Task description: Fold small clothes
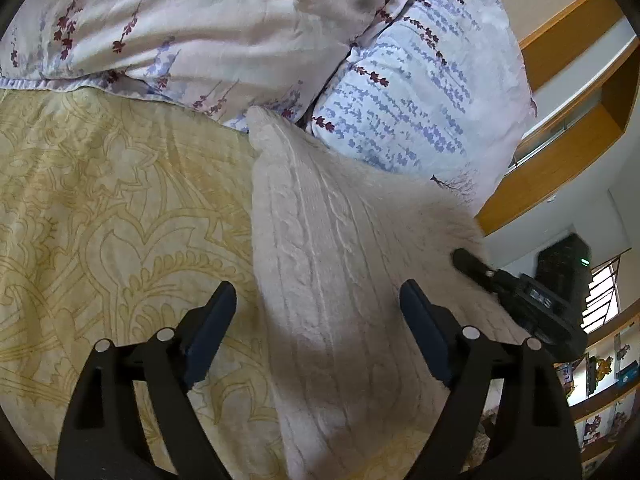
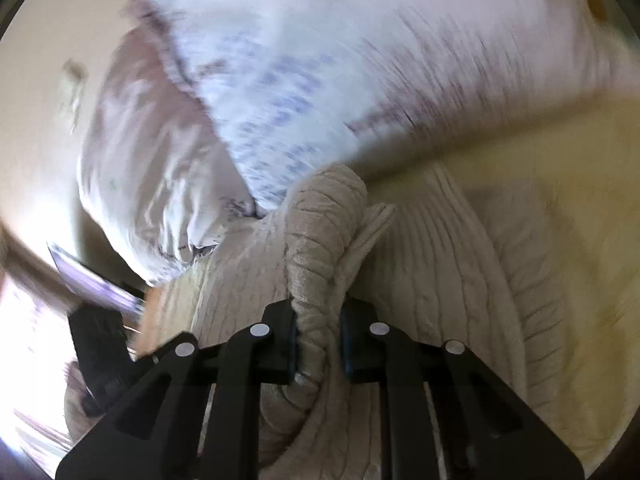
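Observation:
A cream cable-knit sweater [image 1: 340, 248] lies on the yellow patterned bedspread [image 1: 112, 208], partly lifted at its right side. My left gripper [image 1: 318, 304] is open and empty just above the sweater's near part, its fingers either side of the knit. My right gripper [image 2: 318, 320] is shut on a bunched fold of the sweater [image 2: 320, 248]; it also shows in the left wrist view [image 1: 472, 266] at the sweater's right edge. The right wrist view is blurred by motion.
Floral pillows [image 1: 420, 80] and a pink floral duvet [image 1: 200, 28] lie at the head of the bed, touching the sweater's far end. A wooden headboard and shelves [image 1: 572, 120] stand to the right.

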`<state>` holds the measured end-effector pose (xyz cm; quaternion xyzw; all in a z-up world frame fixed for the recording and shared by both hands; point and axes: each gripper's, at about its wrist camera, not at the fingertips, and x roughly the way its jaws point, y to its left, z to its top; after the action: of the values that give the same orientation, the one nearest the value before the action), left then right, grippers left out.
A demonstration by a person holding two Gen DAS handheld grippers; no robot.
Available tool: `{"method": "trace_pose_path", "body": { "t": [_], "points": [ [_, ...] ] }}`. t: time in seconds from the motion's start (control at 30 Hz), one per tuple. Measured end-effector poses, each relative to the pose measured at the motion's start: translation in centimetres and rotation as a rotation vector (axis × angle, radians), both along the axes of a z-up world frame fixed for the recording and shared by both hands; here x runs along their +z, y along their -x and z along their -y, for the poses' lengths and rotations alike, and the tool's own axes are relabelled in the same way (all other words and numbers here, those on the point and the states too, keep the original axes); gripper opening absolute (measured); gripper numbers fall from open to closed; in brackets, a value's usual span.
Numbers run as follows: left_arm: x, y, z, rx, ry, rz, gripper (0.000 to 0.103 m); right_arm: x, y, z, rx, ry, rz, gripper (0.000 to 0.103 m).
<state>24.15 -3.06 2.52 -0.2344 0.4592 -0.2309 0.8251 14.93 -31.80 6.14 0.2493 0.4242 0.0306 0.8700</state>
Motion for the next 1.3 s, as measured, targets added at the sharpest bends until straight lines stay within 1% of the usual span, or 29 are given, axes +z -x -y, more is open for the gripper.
{"method": "trace_pose_path", "body": {
  "t": [0.1,0.17,0.23,0.33,0.5,0.6,0.63,0.73,0.77,0.8,0.87,0.93,1.0,1.1,1.2,1.3],
  "points": [
    [0.2,0.3,0.1,-0.005,0.013,0.001,0.085,2.7,1.5,-1.3,0.033,0.166,0.085,0.015],
    [0.4,0.5,0.2,-0.012,0.018,0.01,0.085,3.7,2.4,-1.4,0.04,0.25,0.116,0.015],
    [0.6,0.8,0.6,-0.026,0.026,0.022,0.085,4.2,3.5,-0.6,0.032,0.295,0.128,0.015],
    [0.7,1.1,1.5,-0.06,0.025,0.025,0.085,4.1,4.3,0.7,0.004,0.314,0.126,0.015],
    [0.5,1.7,3.0,-0.105,0.011,0.032,0.085,3.4,5.5,2.9,-0.038,0.296,0.112,0.015],
    [0.5,2.0,3.8,-0.127,0.005,0.035,0.085,2.4,5.4,4.0,-0.06,0.284,0.097,0.015],
    [0.5,2.0,3.9,-0.13,0.003,0.035,0.085,1.8,5.2,4.6,-0.07,0.279,0.078,0.015],
    [0.3,2.3,4.5,-0.147,-0.006,0.028,0.085,-0.8,4.5,6.2,-0.098,0.237,-0.021,0.016],
    [0.2,2.4,4.6,-0.152,-0.008,0.025,0.085,-1.6,4.5,6.7,-0.108,0.212,-0.047,0.018],
    [0.1,2.4,4.6,-0.155,-0.009,0.024,0.085,-1.9,4.6,7.1,-0.122,0.191,-0.052,0.02],
    [0.1,2.7,4.7,-0.158,-0.012,0.023,0.085,-1.5,5.4,7.6,-0.161,0.186,-0.049,0.035],
    [0.1,2.9,4.6,-0.159,-0.011,0.022,0.085,-0.4,6.5,8.0,-0.196,0.206,-0.041,0.043],
    [0.1,3.3,4.5,-0.16,-0.007,0.017,0.085,0.4,7.9,8.4,-0.216,0.184,-0.019,0.044],
    [-0.2,3.8,4.2,-0.164,0.007,-0.003,0.085,1.8,10.4,8.3,-0.208,0.113,0.026,0.044],
    [-0.4,4.3,3.9,-0.167,0.024,-0.021,0.085,2.9,12.6,6.9,-0.151,0.06,0.068,0.044],
    [-0.5,4.9,3.5,-0.171,0.046,-0.042,0.084,3.7,14.0,4.9,-0.088,0.043,0.095,0.044]
  ]
}}
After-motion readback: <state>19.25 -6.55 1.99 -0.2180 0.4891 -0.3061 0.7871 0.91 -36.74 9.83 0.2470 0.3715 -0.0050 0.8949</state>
